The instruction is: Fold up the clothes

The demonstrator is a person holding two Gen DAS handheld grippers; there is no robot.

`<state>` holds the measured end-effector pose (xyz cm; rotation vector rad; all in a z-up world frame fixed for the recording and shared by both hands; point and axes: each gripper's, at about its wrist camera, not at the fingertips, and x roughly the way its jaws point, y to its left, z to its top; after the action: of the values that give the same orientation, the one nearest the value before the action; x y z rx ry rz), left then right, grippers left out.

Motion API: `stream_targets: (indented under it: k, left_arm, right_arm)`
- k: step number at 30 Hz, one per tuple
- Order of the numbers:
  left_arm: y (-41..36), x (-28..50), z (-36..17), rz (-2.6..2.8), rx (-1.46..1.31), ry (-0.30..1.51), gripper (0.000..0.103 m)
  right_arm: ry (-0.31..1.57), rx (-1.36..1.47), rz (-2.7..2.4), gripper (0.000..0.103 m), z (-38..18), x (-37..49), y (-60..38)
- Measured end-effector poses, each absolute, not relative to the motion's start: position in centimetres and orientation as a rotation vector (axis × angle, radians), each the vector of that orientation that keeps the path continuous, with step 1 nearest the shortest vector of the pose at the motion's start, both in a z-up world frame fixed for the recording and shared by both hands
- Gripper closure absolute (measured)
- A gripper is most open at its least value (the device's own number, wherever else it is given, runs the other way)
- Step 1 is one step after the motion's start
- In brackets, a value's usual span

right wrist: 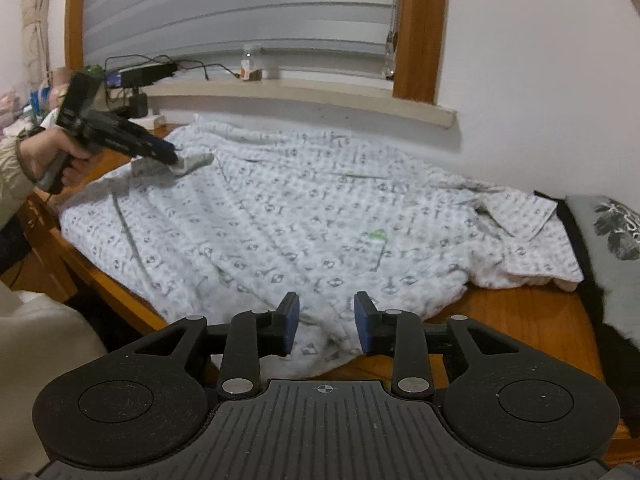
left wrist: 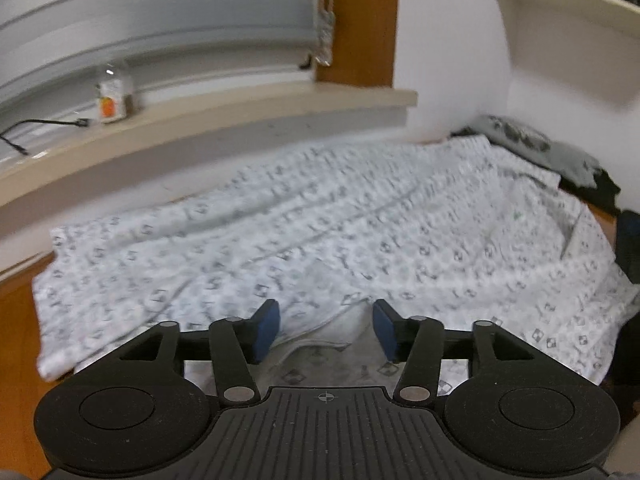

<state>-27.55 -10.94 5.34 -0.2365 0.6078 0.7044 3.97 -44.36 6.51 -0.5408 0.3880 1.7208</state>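
A white shirt with a small grey print (left wrist: 320,220) (right wrist: 304,216) lies spread over a wooden table (right wrist: 532,320). In the left wrist view my left gripper (left wrist: 326,328) stands open over a turned-up edge of the shirt, and its blue pads (left wrist: 267,330) do not press the cloth. The right wrist view shows that same left gripper (right wrist: 173,159) at the shirt's far left, held by a hand (right wrist: 48,156), its tip at a raised fold. My right gripper (right wrist: 327,324) is open at the shirt's near hem, with cloth lying between its pads (right wrist: 290,326), which stand apart from it.
A window sill (right wrist: 304,96) runs behind the table with a small bottle (right wrist: 251,65), cables and a black charger (right wrist: 140,106). A grey printed garment (right wrist: 612,232) over dark clothes lies at the right. The table's front edge (right wrist: 104,280) drops off at the left.
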Motion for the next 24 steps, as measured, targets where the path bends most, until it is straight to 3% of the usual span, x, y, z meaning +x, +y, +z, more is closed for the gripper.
stream_targets:
  k: [5,6,7,10,12,14,15,20,24]
  left_arm:
    - [-10.0,-26.8,4.4,0.706,-0.226,0.642,0.043]
    - [-9.8,-26.8,4.3,0.708,-0.225,0.644,0.047]
    - [-9.7,-26.8,4.2,0.714,-0.223,0.643,0.052]
    - [-9.1,-27.0,4.5,0.735,-0.223,0.642,0.09]
    - [-8.9,-27.4,4.9,0.748,-0.226,0.625,0.101]
    - [-8.5,-28.5,5.6,0.762,-0.254,0.574,0.101]
    - [-8.4,-29.3,6.1,0.769,-0.272,0.542,0.101]
    - [-7.1,-33.9,8.7,0.794,-0.407,0.361,0.101]
    - [-5.7,-34.8,7.7,0.863,-0.46,0.382,0.1]
  right_arm:
    - [0.381,-0.555,1.697,0.068,6.1,4.4,-44.1]
    - [0.384,-0.562,1.703,0.068,5.7,4.3,-43.7]
    - [0.378,-0.588,1.709,0.068,5.3,4.0,-43.2]
    - [0.354,-0.672,1.726,0.068,4.2,2.9,-41.6]
    - [0.338,-0.729,1.736,0.071,3.5,2.2,-40.5]
    - [0.326,-0.762,1.747,0.091,3.5,2.1,-40.0]
    - [0.325,-0.766,1.754,0.096,3.8,2.3,-39.7]
    - [0.233,-0.664,1.751,0.098,6.7,3.1,-38.7]
    - [0.182,-0.623,1.676,0.096,6.8,2.4,-36.0]
